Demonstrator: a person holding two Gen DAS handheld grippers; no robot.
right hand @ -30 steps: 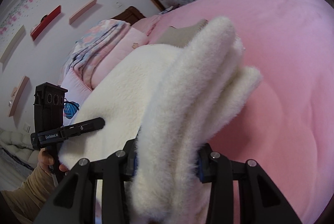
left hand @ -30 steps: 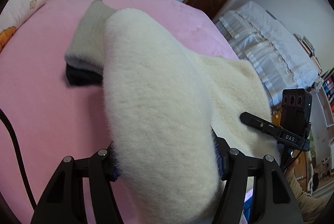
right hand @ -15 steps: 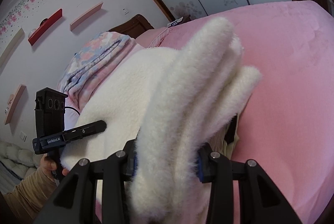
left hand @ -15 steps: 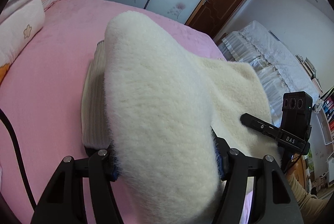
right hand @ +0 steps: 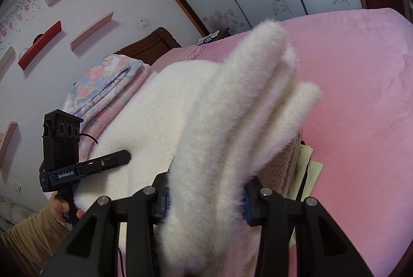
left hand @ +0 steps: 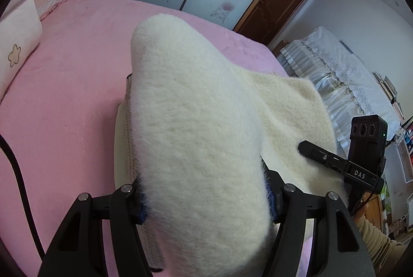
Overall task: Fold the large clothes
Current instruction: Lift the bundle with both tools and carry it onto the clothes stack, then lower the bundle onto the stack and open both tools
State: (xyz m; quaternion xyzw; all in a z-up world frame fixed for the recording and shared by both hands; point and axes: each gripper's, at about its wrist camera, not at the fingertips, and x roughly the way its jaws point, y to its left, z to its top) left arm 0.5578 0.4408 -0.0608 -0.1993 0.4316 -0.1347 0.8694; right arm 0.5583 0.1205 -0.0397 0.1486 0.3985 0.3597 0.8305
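Two grippers, one white fleece garment [left hand: 201, 137] between them: the left gripper [left hand: 206, 199] has its fingers [left hand: 139, 207] clenched on one thick fold, and the right gripper [right hand: 206, 197] grips a bunch of three fluffy layers. The fleece hangs just above a small stack of folded clothes [right hand: 289, 160] lying on the pink bed [left hand: 64, 75]. One flower-stitched pillow [left hand: 15, 44] sits at the bed's edge.

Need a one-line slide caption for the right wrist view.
Right gripper clamps a folded white fleece garment above stacked clothes on the pink bed.
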